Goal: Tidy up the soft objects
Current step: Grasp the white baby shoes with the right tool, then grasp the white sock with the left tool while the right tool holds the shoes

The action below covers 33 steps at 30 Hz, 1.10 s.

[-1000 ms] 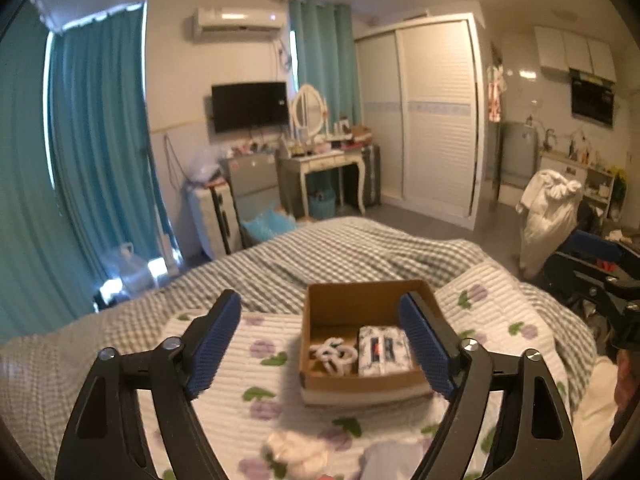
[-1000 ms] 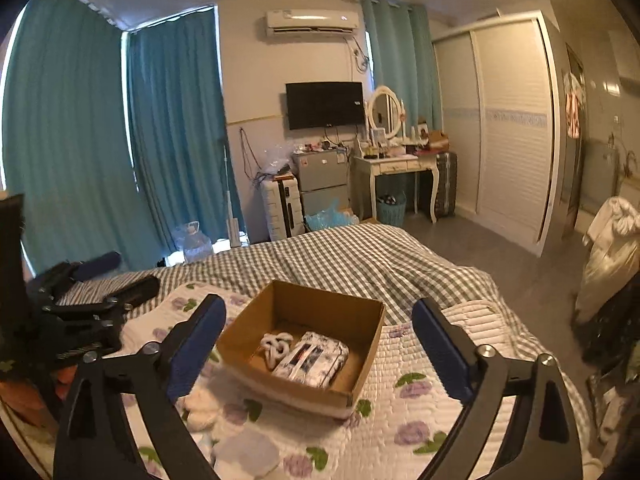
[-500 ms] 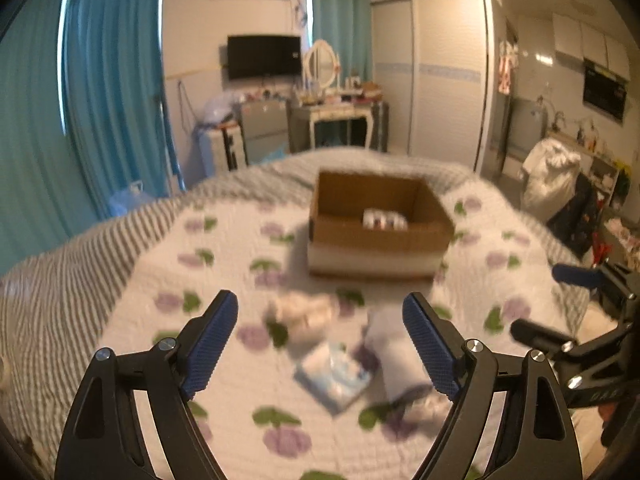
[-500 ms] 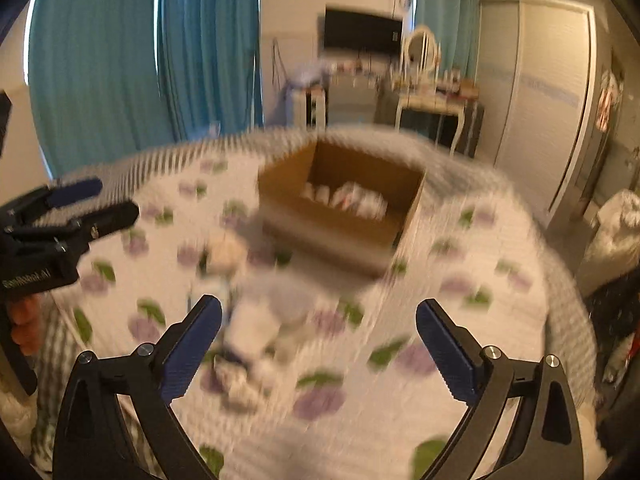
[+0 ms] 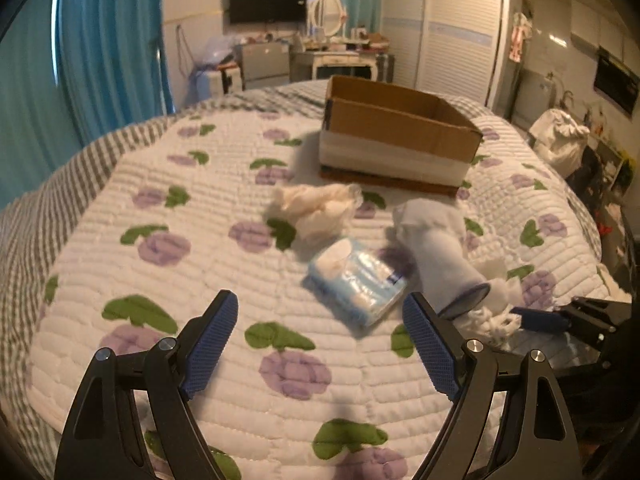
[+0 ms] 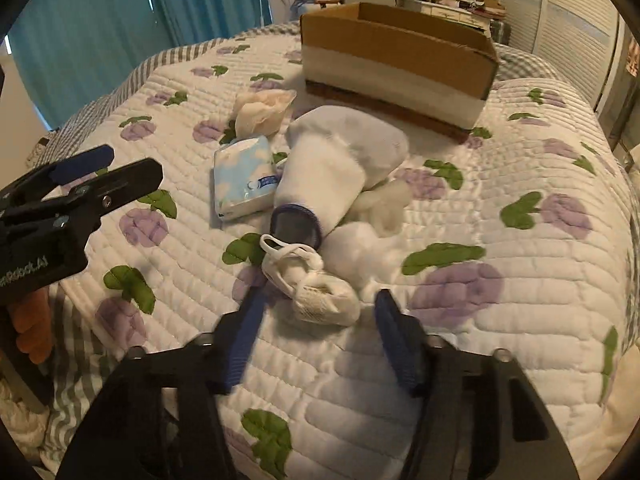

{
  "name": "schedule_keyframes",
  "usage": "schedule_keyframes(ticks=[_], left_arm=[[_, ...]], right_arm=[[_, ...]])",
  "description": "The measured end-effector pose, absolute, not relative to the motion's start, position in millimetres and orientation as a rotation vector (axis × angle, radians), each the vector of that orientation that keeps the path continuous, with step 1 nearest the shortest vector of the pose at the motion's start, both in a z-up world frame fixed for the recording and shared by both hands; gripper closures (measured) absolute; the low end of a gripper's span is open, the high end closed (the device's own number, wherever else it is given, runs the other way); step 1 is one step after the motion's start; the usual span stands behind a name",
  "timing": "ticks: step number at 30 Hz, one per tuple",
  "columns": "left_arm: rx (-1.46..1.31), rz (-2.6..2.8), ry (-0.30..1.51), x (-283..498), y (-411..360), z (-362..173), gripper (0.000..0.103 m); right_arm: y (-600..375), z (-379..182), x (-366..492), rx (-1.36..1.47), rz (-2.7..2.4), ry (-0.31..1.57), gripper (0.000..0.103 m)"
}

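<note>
Right hand-held gripper [image 6: 316,334] low over the bed's quilt [image 6: 520,320], jaws wide, straddling a small white knotted cloth bundle [image 6: 320,300] without clamping it. Left hand-held gripper [image 5: 320,344] also wide, holding nothing, hovering above the quilt near the bed's near edge. Just past the bundle: white sock with dark blue cuff [image 6: 324,184], lying tilted, touching a blue tissue pack [image 6: 244,176] on its left. Beyond those, a cream crumpled cloth [image 6: 260,110]. Farthest, toward the bed's far edge: open cardboard box [image 6: 396,60]; contents hidden by its wall.
</note>
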<state>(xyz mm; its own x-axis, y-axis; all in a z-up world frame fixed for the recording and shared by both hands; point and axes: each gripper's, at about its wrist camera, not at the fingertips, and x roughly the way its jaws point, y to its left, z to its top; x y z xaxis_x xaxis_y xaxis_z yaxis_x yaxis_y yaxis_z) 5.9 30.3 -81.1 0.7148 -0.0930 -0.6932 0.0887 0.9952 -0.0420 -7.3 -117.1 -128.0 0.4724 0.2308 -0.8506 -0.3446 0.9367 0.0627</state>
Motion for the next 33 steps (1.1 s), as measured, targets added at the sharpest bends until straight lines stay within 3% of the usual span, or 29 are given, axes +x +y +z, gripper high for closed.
schedule_keyframes(ticks=[3,17,23,33], left_arm=[[-0.009,-0.094,0.758,3.4,34.0,-81.4,0.017],[0.023,-0.101,0.752,2.9,20.8,-71.7,0.017],[0.046,-0.133,0.77,16.7,-7.8,-68.1,0.017],[0.064,-0.202,0.856,74.3,-56.3,-82.0,0.019]], right_arm=[[-114.0,-131.5,-5.2,-0.123,0.352,1.041,0.072],[-136.4,-78.4,-21.7,-0.094,0.348,0.902,0.073],[-162.9,-52.0,3.1,-0.092,0.288,0.819,0.073],[-195.1,-54.6,53.3,-0.106,0.233,0.794,0.073]])
